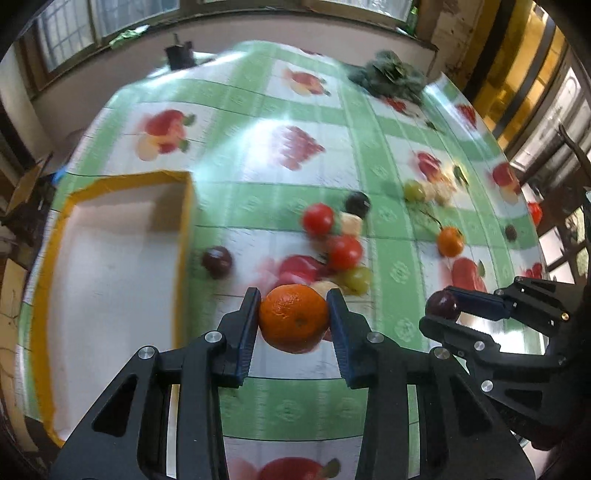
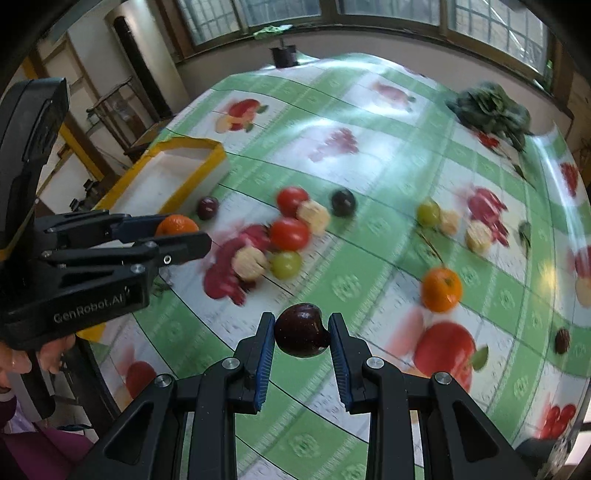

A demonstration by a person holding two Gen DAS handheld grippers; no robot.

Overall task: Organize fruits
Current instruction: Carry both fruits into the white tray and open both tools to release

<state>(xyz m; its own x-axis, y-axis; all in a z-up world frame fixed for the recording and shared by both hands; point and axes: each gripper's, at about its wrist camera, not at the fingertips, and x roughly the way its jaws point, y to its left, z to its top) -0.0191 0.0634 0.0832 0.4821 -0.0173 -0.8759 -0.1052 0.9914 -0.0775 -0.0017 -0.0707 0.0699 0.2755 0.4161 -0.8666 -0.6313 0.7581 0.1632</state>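
Windows [image 2: 369, 14] w/ daylight behind table [image 2: 369, 155], pale wall [image 1: 92, 85], yellow frame [image 1: 517, 66] at side.

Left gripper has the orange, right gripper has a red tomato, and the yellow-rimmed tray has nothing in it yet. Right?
Not quite. The right gripper is shut on a dark plum, not a red tomato; the right wrist view shows it. The left gripper does hold the orange, and the yellow-rimmed tray has nothing in it.
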